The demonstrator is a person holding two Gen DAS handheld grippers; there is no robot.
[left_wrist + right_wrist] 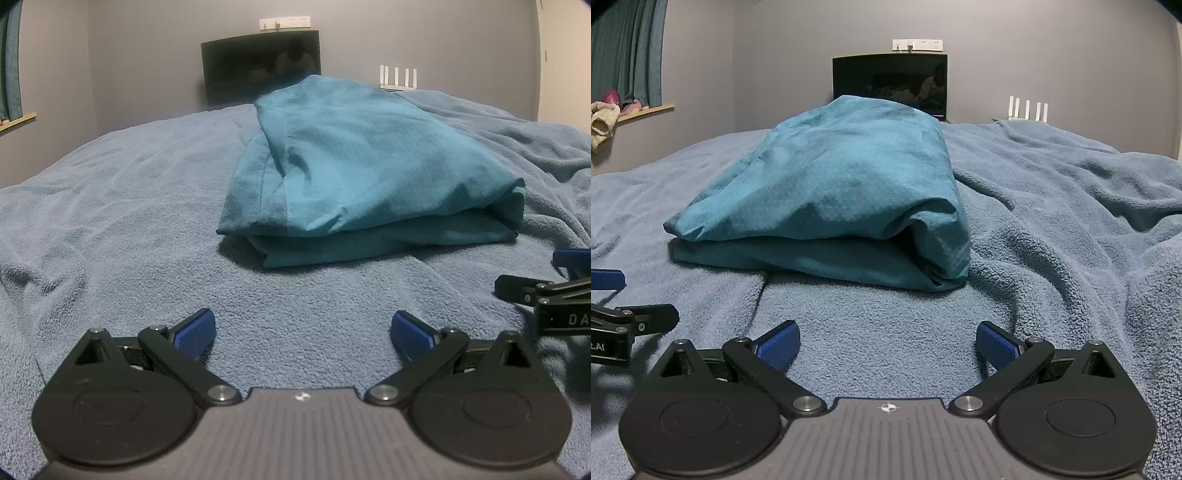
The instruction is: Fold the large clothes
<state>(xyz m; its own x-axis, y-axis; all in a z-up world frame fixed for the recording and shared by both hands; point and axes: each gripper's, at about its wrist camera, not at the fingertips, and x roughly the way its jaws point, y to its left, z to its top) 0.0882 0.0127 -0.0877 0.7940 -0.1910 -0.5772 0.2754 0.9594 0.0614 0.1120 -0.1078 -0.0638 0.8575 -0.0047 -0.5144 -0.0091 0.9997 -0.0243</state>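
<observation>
A folded teal garment (354,173) lies in 2 stacked layers on the blue fleece blanket (129,221) covering the bed, in front of the dark monitor (890,81). The left gripper (303,330) and right gripper (886,339) rest low on the blanket just short of the garment, each with its blue-padded fingers (777,347) spread wide and holding nothing.

Left tool (302,330) and right tool (885,341) low, side by side, jaws wide, empty.
</observation>
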